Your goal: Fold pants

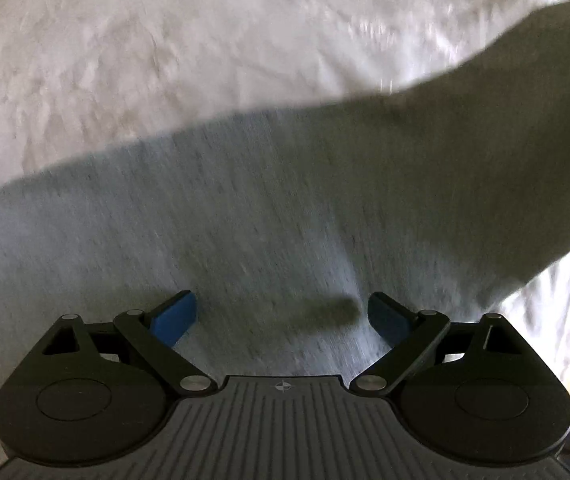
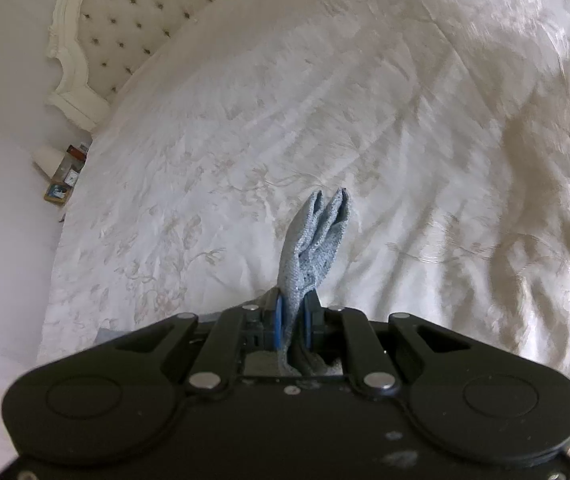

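Jaws: left gripper [image 1: 282,316] wide over pants [image 1: 285,208]; right gripper [image 2: 293,320] pinches them (headboard [image 2: 133,28] visible).

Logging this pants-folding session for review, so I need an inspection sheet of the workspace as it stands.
Surface: bed with a white floral bedspread, wrinkled.
Job's things: grey pants, spread wide under the left gripper; a bunched edge sticks up from the right gripper.
Clutter: nothing seen on the bed.
Grippers: left gripper open over the pants, blue pads apart; right gripper shut on the pants fabric.
Cables: nothing seen.
Surroundings: tufted headboard at far left; small items beside the bed, too small to identify; pale wall. Left view is motion-blurred.
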A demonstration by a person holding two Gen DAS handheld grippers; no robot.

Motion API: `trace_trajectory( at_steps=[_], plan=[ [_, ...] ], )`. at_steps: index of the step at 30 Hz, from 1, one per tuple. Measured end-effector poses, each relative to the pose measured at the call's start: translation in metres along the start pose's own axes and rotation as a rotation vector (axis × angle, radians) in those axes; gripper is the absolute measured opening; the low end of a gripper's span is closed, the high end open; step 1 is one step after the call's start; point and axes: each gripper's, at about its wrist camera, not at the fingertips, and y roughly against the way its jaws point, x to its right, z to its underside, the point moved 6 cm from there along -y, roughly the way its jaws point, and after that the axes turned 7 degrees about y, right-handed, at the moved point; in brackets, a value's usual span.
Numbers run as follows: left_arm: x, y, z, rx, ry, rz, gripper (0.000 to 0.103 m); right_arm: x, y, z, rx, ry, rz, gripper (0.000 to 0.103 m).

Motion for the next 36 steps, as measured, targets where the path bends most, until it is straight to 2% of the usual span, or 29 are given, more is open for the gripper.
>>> trace_trajectory(
  at_steps=[3,5,10,16,20,23,25,30,34,35,36],
  plan=[
    [-0.02,0.019,-0.006,0.043,0.007,0.037,0.094,-0.032,0.006,0.003,0.024,0.015,0.004,0.012],
    [-0.04,0.028,-0.007,0.057,0.025,0.056,0.094,-0.067,0.009,0.006,0.041,0.041,-0.012,0.012],
    [-0.099,0.05,0.005,0.071,0.075,0.071,0.094,-0.16,-0.005,0.027,0.048,0.077,-0.098,0.012],
    [-0.177,0.064,0.019,0.07,0.127,0.041,0.094,-0.263,-0.074,0.086,-0.049,0.142,-0.184,0.012],
    [-0.223,0.072,0.029,0.07,0.159,0.017,0.094,-0.302,-0.136,0.134,-0.129,0.174,-0.158,0.012],
    [-0.249,0.08,0.035,0.072,0.178,0.006,0.094,-0.311,-0.171,0.16,-0.171,0.184,-0.105,0.018],
    [-0.259,0.083,0.034,0.073,0.191,0.01,0.094,-0.313,-0.182,0.171,-0.186,0.151,-0.118,0.02],
    [-0.254,0.093,0.026,0.101,0.201,0.043,0.094,-0.315,-0.158,0.165,-0.131,0.163,-0.141,0.028],
    [-0.23,0.082,0.013,0.104,0.167,0.09,0.094,-0.283,-0.139,0.15,-0.089,0.151,-0.056,0.028],
    [-0.221,0.077,0.011,0.098,0.152,0.099,0.094,-0.272,-0.135,0.148,-0.087,0.146,-0.022,0.024],
    [-0.212,0.073,0.01,0.092,0.137,0.108,0.094,-0.259,-0.133,0.143,-0.088,0.141,0.019,0.013]
  ],
)
